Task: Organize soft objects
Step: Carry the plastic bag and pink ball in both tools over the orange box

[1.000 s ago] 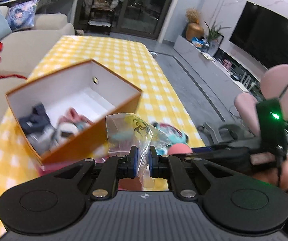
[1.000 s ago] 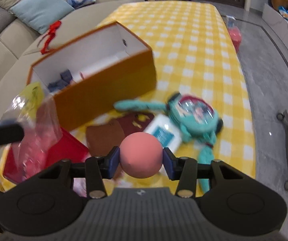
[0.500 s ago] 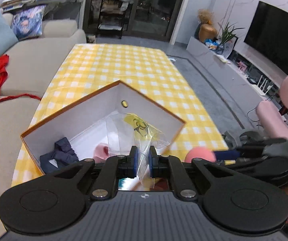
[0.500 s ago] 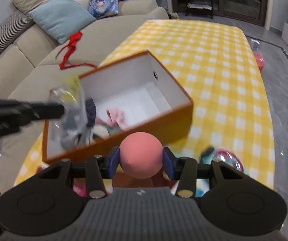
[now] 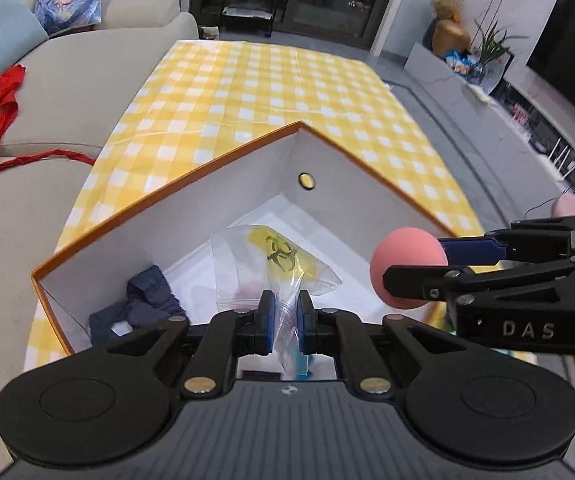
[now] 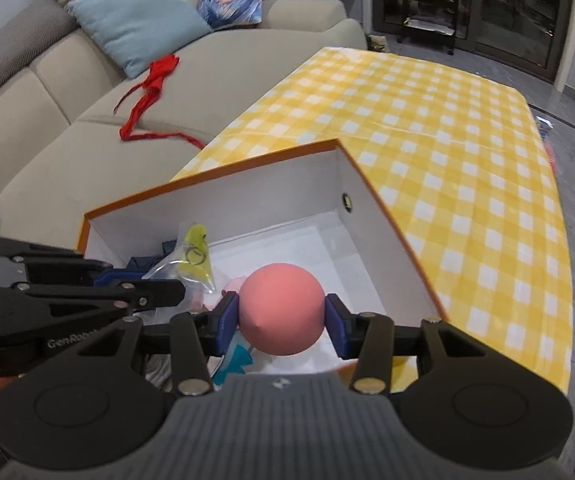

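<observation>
1. The open orange box (image 5: 167,204) on the yellow checked table (image 5: 271,88) already holds a dark blue cloth (image 5: 143,300) and some pinkish items, so part of the sorting looks done.
2. The left gripper (image 5: 284,322) is pinched tight on a clear plastic bag (image 5: 275,264), hanging over the box interior.
3. The right gripper (image 6: 283,320) clamps a pink ball (image 6: 282,309) above the box's near side.
4. Both items are not yet released; dropping them in remains.
</observation>
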{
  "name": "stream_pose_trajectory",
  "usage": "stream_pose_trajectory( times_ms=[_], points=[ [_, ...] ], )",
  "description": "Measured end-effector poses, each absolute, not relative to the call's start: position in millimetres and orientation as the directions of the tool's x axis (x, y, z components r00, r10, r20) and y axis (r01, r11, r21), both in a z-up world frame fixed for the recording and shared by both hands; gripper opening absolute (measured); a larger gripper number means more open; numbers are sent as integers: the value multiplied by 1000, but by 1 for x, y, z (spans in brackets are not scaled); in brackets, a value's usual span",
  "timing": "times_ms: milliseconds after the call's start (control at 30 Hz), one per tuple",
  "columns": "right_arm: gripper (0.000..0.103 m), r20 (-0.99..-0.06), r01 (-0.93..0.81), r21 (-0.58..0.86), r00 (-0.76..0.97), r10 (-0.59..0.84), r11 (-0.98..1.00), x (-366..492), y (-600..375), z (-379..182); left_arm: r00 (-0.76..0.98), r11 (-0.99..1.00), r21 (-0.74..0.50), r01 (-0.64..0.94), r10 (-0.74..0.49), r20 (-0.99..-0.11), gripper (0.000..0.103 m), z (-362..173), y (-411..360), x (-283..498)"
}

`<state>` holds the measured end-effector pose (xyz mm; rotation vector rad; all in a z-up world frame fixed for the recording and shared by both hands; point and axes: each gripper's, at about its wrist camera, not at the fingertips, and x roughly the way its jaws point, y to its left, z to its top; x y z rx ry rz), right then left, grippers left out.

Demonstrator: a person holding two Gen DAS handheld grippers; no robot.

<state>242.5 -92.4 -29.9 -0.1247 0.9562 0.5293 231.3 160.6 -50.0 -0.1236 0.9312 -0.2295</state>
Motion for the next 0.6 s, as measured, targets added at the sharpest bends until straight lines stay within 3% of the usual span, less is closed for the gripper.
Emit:
stream_pose_trajectory(
  times_ms=[600],
  points=[
    [46, -882, -436, 94, 381, 278, 895, 308, -36, -82, 511, 974, -217, 68, -221, -831, 13, -87, 188, 274]
  ],
)
